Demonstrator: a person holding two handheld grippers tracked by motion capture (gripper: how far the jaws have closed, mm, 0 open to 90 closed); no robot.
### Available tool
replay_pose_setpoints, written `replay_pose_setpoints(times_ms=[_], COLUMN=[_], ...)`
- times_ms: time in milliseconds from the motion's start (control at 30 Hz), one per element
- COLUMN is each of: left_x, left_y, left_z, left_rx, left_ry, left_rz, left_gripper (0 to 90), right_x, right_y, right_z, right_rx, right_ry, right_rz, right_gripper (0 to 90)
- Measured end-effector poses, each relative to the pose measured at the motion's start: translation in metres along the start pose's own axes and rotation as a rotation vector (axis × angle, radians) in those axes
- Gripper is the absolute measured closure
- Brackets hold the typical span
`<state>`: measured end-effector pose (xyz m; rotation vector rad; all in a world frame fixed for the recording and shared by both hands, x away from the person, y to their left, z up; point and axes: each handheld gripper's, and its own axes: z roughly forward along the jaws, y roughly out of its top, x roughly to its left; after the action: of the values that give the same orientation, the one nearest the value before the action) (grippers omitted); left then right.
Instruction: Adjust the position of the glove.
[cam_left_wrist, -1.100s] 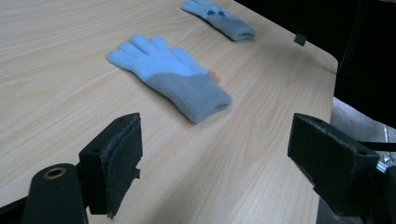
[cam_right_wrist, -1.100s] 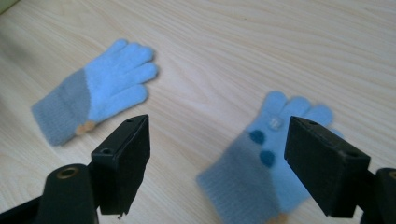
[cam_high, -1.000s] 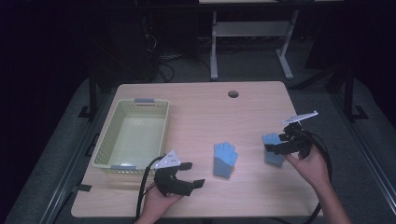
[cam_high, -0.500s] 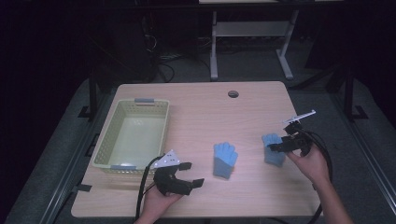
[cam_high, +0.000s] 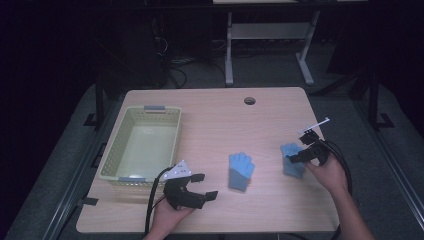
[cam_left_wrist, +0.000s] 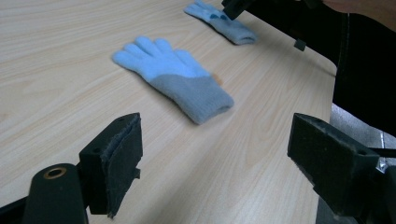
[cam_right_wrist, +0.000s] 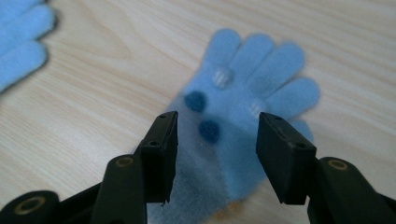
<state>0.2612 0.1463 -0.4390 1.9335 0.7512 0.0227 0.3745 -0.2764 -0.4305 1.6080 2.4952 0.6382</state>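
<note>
Two light blue knit gloves lie on the wooden table (cam_high: 210, 115). My right gripper (cam_high: 296, 158) (cam_right_wrist: 215, 126) points down over the right glove (cam_high: 291, 165) (cam_right_wrist: 254, 77). Its jaws have just been closing and straddle the glove's grey palm and cuff, with a gap still showing at each pad. The middle glove (cam_high: 240, 170) (cam_left_wrist: 180, 84) lies flat, fingers away from me. My left gripper (cam_high: 207, 186) (cam_left_wrist: 217, 126) rests low near the front edge, wide open and holding nothing, aimed at that glove. In the left gripper view the right glove (cam_left_wrist: 224, 25) lies farther off.
A pale green plastic basket (cam_high: 111, 156) stands at the table's left, with nothing in it. A round cable hole (cam_high: 249, 100) sits near the far edge. The other glove's fingertips (cam_right_wrist: 21, 42) reach into the right gripper view's top left corner.
My right gripper has come down and slightly toward me onto the right glove, and its jaws have narrowed. The left gripper and the middle glove have stayed put.
</note>
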Motion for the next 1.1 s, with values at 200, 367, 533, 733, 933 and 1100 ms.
replay_pose_setpoints(times_ms=[200, 367, 533, 733, 933, 1100], left_x=[-0.001, -0.001, -0.001, -0.001, 0.0, -0.001], left_y=[0.0, -0.001, -0.001, -0.001, -0.001, -0.001], left_z=[0.001, 0.001, 0.002, 0.001, -0.001, -0.002], left_rx=[0.001, 0.002, 0.009, 0.007, 0.003, 0.001], left_ry=[0.001, 0.005, 0.006, 0.008, 0.006, 0.006], left_rz=[-0.002, 0.0, -0.001, -0.004, -0.014, -0.01], left_gripper=[17.7, 17.8, 17.8, 17.9, 18.0, 18.0], right_x=[-0.002, 0.0, 0.005, 0.006, 0.003, 0.002], right_y=[-0.001, -0.003, -0.002, -0.001, -0.001, -0.001], right_z=[0.006, 0.012, 0.013, 0.013, 0.013, 0.012], right_rx=[0.036, 0.06, 0.079, 0.081, 0.09, 0.083], right_ry=[-0.011, -0.043, -0.074, -0.074, -0.052, -0.039], right_rz=[0.002, -0.026, -0.033, -0.023, -0.015, 0.008], right_gripper=[52.4, 56.0, 61.2, 72.8, 79.2, 81.1])
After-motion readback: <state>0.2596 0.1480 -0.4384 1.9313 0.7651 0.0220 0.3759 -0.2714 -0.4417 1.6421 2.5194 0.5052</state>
